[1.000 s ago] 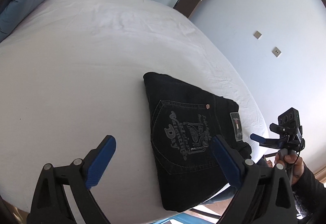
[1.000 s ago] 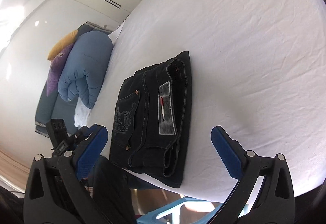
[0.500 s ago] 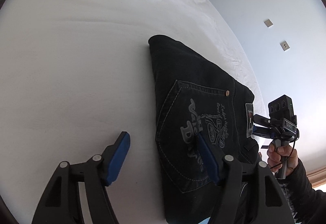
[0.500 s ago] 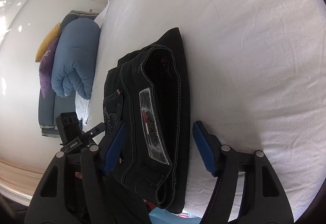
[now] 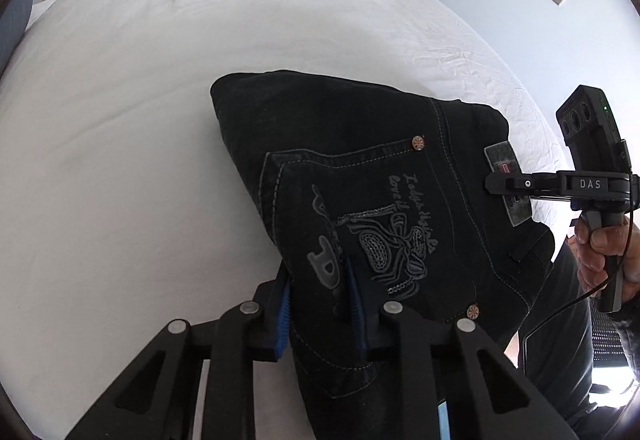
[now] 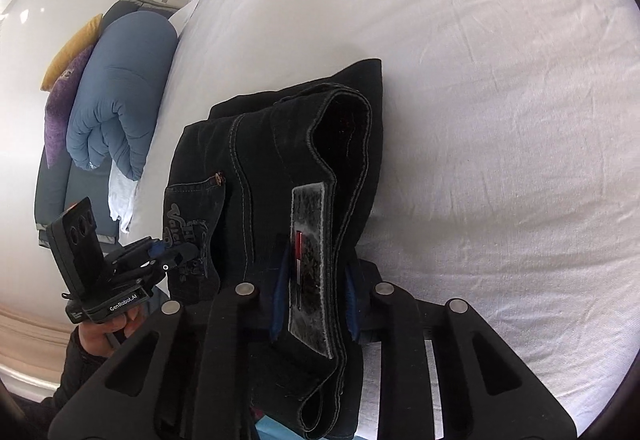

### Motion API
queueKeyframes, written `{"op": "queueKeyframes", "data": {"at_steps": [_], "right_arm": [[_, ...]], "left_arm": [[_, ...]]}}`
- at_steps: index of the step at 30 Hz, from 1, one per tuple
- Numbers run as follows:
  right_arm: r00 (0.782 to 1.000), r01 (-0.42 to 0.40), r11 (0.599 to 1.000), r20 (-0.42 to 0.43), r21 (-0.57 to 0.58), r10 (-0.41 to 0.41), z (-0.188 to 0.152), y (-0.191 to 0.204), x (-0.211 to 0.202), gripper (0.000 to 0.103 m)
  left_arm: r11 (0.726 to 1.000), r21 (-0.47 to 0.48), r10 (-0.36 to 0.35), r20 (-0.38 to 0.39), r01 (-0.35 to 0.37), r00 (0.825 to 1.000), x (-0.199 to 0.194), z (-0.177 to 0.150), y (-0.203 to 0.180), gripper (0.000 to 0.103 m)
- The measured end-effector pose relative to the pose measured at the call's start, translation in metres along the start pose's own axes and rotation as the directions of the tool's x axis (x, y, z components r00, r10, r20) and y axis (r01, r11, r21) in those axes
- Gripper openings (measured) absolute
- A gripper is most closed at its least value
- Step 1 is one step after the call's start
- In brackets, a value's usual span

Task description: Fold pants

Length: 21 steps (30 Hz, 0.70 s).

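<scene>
Both grippers clamped on the folded jeans at the bed's near edge

Left gripper (image 5: 320, 304) has just closed, its blue pads pinching the black jeans (image 5: 360, 176) at the embroidered back pocket; right gripper (image 6: 316, 300) has just closed too, squeezing the waistband around the leather patch (image 6: 310, 260). The folded stack sits at the near edge of the white bed (image 6: 500, 100), a rolled blue duvet (image 6: 116, 96) at the far end.

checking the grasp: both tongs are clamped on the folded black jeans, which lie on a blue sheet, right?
Not quite: the sheet is white, not blue, as the right wrist view shows. The rest holds: the left tongs and the right tongs are both clamped on the folded black jeans.
</scene>
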State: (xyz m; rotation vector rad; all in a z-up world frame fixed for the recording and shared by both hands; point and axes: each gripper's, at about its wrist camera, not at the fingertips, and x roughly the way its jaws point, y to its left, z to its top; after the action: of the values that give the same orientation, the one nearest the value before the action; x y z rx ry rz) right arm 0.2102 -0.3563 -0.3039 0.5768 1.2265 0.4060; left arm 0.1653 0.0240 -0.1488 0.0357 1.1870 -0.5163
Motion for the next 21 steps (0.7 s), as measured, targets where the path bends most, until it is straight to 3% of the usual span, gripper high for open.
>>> {"op": "queueKeyframes", "data": {"at_steps": [11,21], "right_arm": [[0.997,0.004,0.993,0.079,-0.120,0.005,0.013,0.027,-0.049,0.017],[0.992,0.020,0.985,0.128,-0.173,0.002,0.084,0.030,-0.080,0.017]], "left_arm": [[1.000,0.015,0.017,0.080,-0.019,0.997,-0.035,0.009,-0.005,0.021],[0.998,0.044,0.040,0.133,-0.046,0.990,-0.050,0.029,-0.005,0.021]]}}
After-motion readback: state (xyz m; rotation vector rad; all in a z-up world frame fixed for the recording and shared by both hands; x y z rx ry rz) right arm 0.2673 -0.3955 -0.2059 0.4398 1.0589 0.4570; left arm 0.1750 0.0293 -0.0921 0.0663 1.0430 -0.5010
